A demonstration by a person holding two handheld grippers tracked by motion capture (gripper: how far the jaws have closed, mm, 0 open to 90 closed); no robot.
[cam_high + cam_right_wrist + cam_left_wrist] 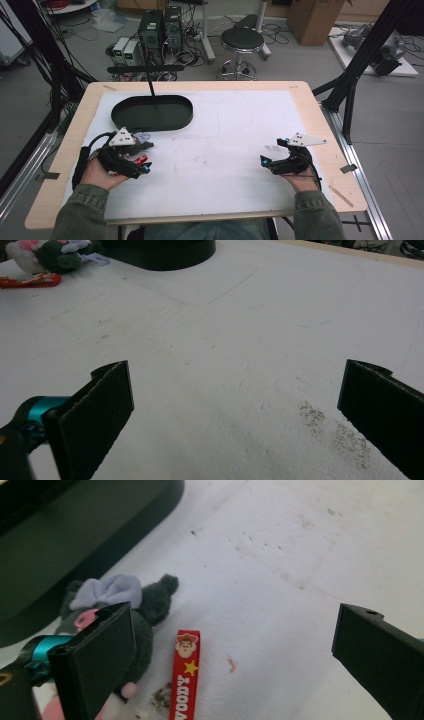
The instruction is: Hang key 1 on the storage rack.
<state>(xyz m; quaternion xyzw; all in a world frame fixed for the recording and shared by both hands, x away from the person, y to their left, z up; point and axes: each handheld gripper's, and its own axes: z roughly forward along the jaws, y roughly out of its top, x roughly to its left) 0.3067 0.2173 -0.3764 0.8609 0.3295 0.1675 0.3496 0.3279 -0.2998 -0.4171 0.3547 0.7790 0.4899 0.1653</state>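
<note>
My left gripper (pixel 142 156) sits low over the white sheet at the near left of the table (pixel 320 125), just in front of the black tray (pixel 151 112). Its fingers (pixel 95 660) stand wide open and hold nothing. Between them, in the left gripper view, lies a red strap (pixel 184 680) with a cartoon cowboy face, a yellow star and white letters, flat on the sheet and closer to my left-hand finger than to the other. Just beside the strap, and partly hidden behind that same finger, lies a small plush toy (pixel 150 605), dark grey with a pale purple bow and pink parts; it looks to touch the strap's edge, though I cannot tell for sure. The tray's dark wall rises right behind the toy.

My right gripper (pixel 272 152) rests at the near right of the table, well apart from the toy and the strap. Its fingers (pixel 100 410) are also spread wide with only bare white sheet between them, and a patch of dark specks lies near one of them. From there the toy and strap show far off, next to the tray.
</note>
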